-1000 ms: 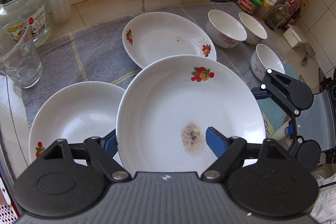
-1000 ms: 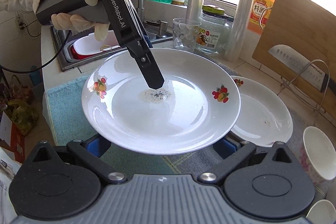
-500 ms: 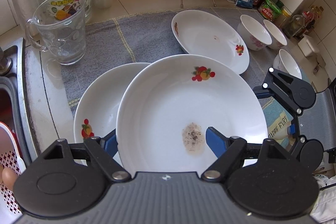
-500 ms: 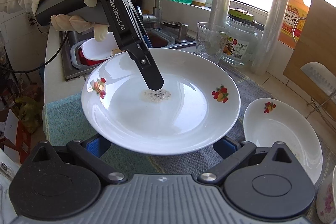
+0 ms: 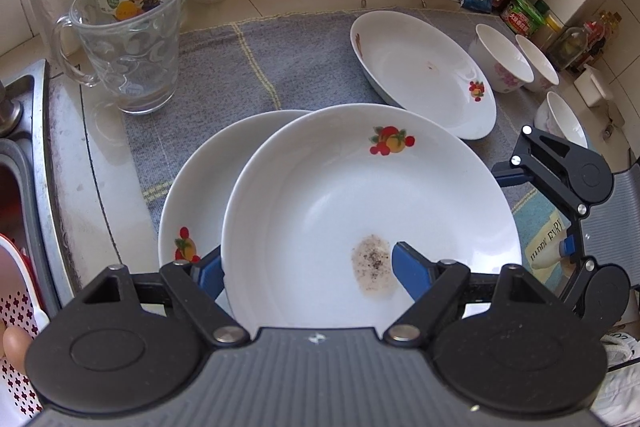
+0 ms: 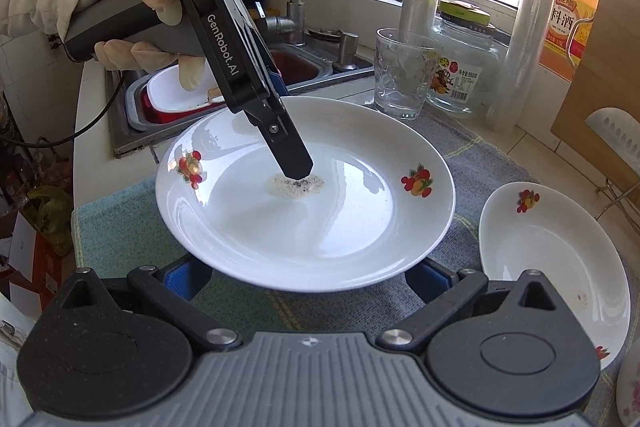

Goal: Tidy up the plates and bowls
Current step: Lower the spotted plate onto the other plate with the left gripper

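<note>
Stacking step. White fruit-print plate with a speckled stain [image 5: 360, 211] clenched at its near rim by the left gripper [image 5: 308, 271], hanging partly over a second white fruit-print plate [image 5: 192, 195] on the grey cloth [image 5: 240, 67] near the worktop's left edge. Right gripper [image 6: 306, 279] fingers spread, released, beneath the rim. Next, probably: shift left, centre, lower, release. Third white plate [image 5: 420, 67] and three white bowls [image 5: 500, 63] wait rightward.

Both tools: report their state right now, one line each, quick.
Left tool: shut on the stained plate, one finger inside, one under the rim.
Right tool: fingertips hidden beneath the same plate; open or shut cannot be told.
</note>
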`<state>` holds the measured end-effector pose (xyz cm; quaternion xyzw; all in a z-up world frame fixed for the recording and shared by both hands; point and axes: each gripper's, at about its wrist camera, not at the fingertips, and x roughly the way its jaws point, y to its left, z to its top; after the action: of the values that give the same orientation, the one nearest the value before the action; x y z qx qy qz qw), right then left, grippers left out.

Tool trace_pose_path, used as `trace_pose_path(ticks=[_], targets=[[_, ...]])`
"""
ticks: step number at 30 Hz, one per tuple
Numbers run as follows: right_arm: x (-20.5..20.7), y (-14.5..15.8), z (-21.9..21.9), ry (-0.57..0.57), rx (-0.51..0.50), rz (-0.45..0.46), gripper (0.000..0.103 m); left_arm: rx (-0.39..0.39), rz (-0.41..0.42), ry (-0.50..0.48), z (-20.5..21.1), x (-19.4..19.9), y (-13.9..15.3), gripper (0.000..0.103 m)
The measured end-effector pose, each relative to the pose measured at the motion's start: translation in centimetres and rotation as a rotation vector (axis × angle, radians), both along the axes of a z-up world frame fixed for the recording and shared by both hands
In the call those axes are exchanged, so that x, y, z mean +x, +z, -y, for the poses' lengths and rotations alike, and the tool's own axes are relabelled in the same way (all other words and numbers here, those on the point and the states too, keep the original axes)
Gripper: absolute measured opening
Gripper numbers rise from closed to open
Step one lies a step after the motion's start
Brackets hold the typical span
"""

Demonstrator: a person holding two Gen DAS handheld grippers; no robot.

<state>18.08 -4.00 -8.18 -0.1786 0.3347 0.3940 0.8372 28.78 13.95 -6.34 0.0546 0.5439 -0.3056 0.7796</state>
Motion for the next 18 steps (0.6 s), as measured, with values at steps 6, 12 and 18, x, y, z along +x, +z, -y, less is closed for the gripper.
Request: trace_pose_path(ticks=[6,12,18], targets=[[0.06,0.08,-0.09,0.000,0.001,-0.002,0.103,0.024,-0.006,-0.012,0.16,0.22,-0.68,0.083],[0.26,0.09,-0.05,0.002,0.009,-0.004,0.103,0.057,-0.002,-0.023,0.51,0.39,-0.85,0.084],[0.35,0.15,0.09,0.004,0.027,-0.010,0.103,0.093,0.003,-0.034,0.73,0.61,-0.66,0.084]])
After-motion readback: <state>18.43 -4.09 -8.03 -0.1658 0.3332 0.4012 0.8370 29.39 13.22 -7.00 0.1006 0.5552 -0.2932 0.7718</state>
